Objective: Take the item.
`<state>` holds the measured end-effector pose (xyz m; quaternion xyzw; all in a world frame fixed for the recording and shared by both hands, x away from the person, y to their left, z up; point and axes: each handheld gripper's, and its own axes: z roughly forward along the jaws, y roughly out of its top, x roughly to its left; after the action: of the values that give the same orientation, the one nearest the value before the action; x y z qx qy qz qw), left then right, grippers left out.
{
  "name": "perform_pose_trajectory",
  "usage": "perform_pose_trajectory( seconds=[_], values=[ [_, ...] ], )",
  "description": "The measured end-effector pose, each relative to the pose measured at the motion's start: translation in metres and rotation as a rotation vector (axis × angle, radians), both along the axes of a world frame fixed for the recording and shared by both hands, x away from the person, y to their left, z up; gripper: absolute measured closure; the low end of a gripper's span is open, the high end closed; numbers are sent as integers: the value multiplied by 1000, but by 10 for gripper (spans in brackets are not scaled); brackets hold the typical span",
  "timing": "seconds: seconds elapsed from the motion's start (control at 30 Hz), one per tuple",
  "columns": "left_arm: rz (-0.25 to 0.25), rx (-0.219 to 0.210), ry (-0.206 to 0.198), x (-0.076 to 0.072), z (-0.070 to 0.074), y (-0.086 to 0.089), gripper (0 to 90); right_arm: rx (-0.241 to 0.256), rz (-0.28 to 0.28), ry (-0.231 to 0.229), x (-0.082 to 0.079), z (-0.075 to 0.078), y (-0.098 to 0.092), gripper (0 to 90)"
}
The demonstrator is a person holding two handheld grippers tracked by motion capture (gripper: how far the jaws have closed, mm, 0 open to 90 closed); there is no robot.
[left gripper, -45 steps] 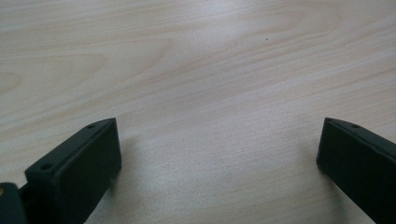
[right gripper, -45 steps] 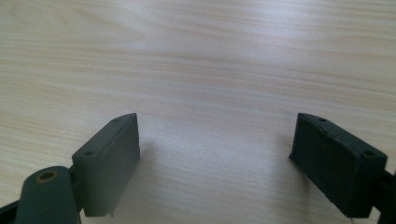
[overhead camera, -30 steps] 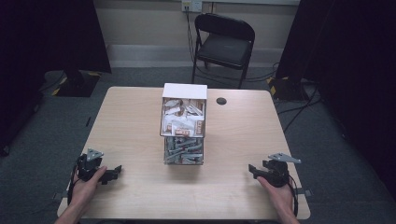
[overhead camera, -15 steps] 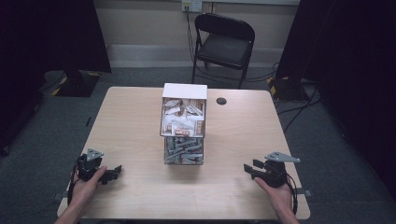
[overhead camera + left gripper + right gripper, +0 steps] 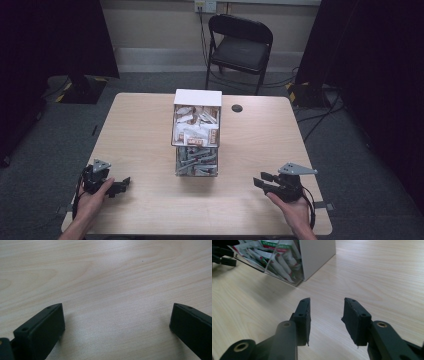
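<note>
A clear two-tier dispenser box (image 5: pixel 196 135) with a white top stands in the middle of the wooden table (image 5: pixel 140 130). Its upper tier holds white sachets and its lower tier grey ones. My left gripper (image 5: pixel 120 186) rests near the front left corner, held by a hand, well apart from the box. In the left gripper view its jaws (image 5: pixel 116 312) stand wide open over bare wood. My right gripper (image 5: pixel 261 180) sits near the front right, pointing left toward the box. It is open (image 5: pixel 326 307) with nothing between its fingers, and the box (image 5: pixel 317 255) lies ahead of it.
A small black round disc (image 5: pixel 237 108) lies on the table behind the box to the right. A black folding chair (image 5: pixel 240 47) stands beyond the far edge. Cables run across the floor at right, and dark curtains flank the room.
My right gripper has slid a little to the left, toward the box. The left gripper and the box have stayed put.
</note>
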<state>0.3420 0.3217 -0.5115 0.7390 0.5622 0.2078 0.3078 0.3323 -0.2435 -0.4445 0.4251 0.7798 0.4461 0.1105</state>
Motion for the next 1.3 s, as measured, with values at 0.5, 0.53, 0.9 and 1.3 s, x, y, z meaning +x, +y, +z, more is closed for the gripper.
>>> perform_pose_trajectory(
  seconds=[0.5,0.53,0.9,1.3],
  values=[
    [1,0,0,0,0,0,0,17,106,-33,-5,19,23,596],
    [1,0,0,0,0,0,0,16,115,-34,-6,20,25,601],
    [0,0,0,0,0,0,0,42,202,-62,-6,37,52,627],
    [1,0,0,0,0,0,0,58,291,-58,3,36,89,661]
  ],
)
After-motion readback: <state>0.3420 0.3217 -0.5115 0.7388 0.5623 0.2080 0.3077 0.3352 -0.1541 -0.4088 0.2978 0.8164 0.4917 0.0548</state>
